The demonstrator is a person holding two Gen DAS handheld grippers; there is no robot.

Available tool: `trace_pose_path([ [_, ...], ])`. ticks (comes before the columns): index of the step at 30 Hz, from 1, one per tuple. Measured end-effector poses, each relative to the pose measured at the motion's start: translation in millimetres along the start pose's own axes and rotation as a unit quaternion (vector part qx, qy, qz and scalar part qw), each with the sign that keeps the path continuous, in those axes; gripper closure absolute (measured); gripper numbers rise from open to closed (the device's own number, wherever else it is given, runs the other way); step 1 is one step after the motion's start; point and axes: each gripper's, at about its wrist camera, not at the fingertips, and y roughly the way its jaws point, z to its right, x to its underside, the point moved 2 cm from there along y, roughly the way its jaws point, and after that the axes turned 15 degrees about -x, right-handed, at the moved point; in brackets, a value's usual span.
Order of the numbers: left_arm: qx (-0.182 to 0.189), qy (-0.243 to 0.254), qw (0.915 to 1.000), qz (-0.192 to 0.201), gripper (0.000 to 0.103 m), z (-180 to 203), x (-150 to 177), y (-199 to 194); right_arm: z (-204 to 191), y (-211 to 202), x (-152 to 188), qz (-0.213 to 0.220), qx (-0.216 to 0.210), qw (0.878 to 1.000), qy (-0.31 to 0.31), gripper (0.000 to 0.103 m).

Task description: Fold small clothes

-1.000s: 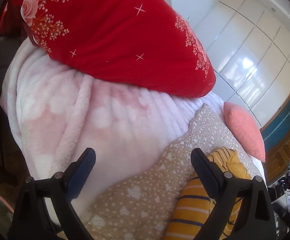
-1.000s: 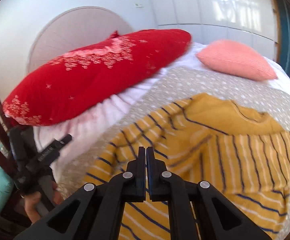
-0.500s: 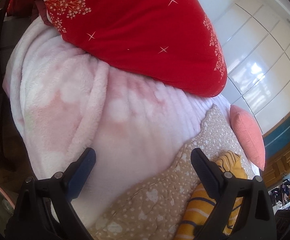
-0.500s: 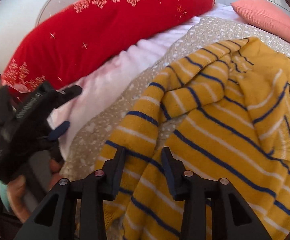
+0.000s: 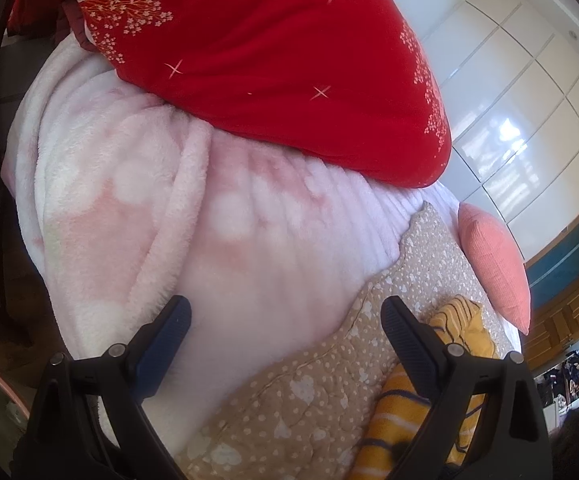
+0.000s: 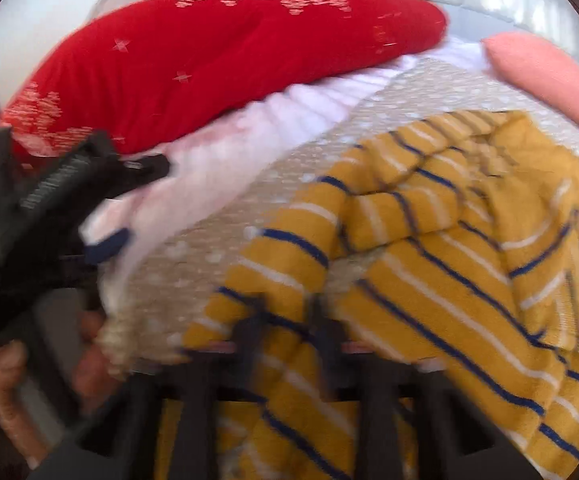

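One striped yellow sweater (image 6: 429, 264) on the bed, two pillows, left tongs (image 5: 285, 332) spread empty, right tongs (image 6: 289, 332), parted half a second earlier, had just closed, pinching its hem.

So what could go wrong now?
The right gripper has just been closing its fingers on a bunched part of the striped jumper; it might pinch extra layers and lift it crooked. The left gripper is open over the pink blanket, away from the jumper, so one side could sag.

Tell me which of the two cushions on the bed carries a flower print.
The big red cushion at the head of the bed: it bears a rose, white blossom sprays and small stars. The small salmon-pink cushion, lying apart from it, is plain ribbed fabric.
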Motion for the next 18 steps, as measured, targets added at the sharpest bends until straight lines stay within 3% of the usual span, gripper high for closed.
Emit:
trace_pose_path([
  [4, 0.006, 0.007, 1.0, 0.0, 0.008, 4, 5, -1, -7, -39, -12, 0.038, 0.002, 0.999, -0.022, 0.088],
  [8, -0.006, 0.038, 0.9992, 0.005, 0.008, 12, 14, -9, 13, -113, -17, 0.079, 0.023, 0.996, -0.021, 0.088],
  [11, 0.017, 0.062, 0.9979, -0.005, 0.008, 19, 28, -29, 57, -174, -5, 0.103, 0.064, 0.993, 0.015, 0.088],
  [13, 0.028, 0.095, 0.995, 0.014, 0.008, 26, 44, -53, 95, -202, 16, 0.097, 0.113, 0.988, 0.044, 0.087],
  [14, 0.026, 0.119, 0.9922, 0.027, 0.008, 32, 53, -64, 117, -212, 29, 0.088, 0.146, 0.983, 0.066, 0.086],
  [16, 0.021, 0.176, 0.9831, 0.046, 0.008, 46, 75, -82, 169, -230, 61, 0.074, 0.229, 0.961, 0.137, 0.085],
  [17, 0.023, 0.195, 0.9795, 0.044, 0.008, 51, 82, -86, 196, -242, 84, 0.073, 0.249, 0.947, 0.188, 0.082],
  [18, 0.03, 0.213, 0.9758, 0.037, 0.008, 58, 91, -88, 206, -250, 97, 0.084, 0.237, 0.944, 0.212, 0.082],
])
